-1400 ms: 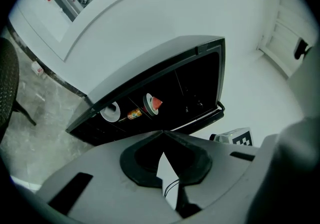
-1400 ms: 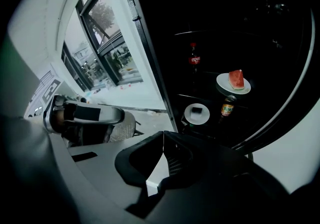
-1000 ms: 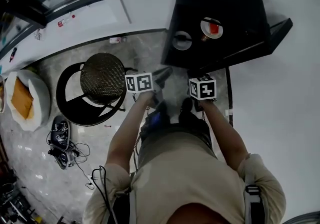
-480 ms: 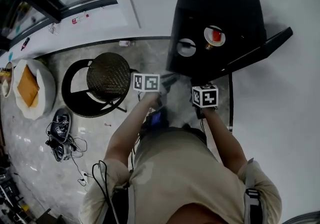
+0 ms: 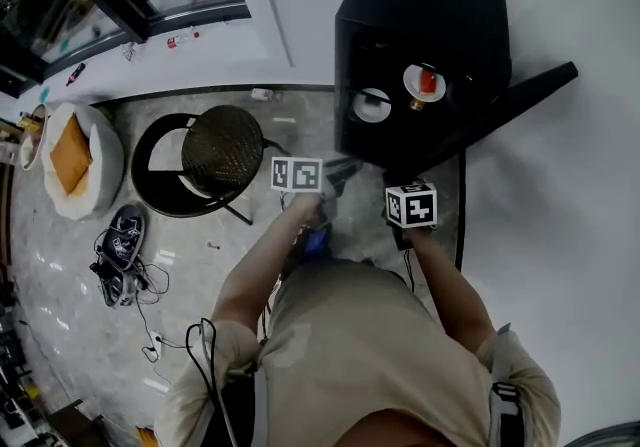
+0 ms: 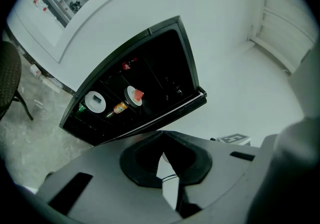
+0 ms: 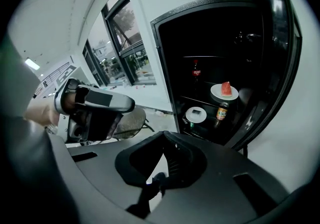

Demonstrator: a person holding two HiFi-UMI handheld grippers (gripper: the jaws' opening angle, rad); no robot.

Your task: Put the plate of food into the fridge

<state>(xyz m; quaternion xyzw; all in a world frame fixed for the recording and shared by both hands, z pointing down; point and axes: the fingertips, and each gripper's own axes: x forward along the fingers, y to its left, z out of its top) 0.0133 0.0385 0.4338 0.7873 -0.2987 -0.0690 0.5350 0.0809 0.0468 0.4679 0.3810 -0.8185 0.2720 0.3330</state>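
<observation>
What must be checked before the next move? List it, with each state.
1. Plate on a fridge shelf: ok.
2. Left tool shut and empty: ok.
3. Right tool shut and empty: ok.
4. Door shut: not ok, it stands open.
5. Bottle clear of the door's swing: cannot tell.

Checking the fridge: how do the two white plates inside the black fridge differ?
The white plate with red food holds a red wedge; the white plate with a pale block holds something squarish. The first sits higher, the second lower. Both are round, inside the black fridge.
</observation>
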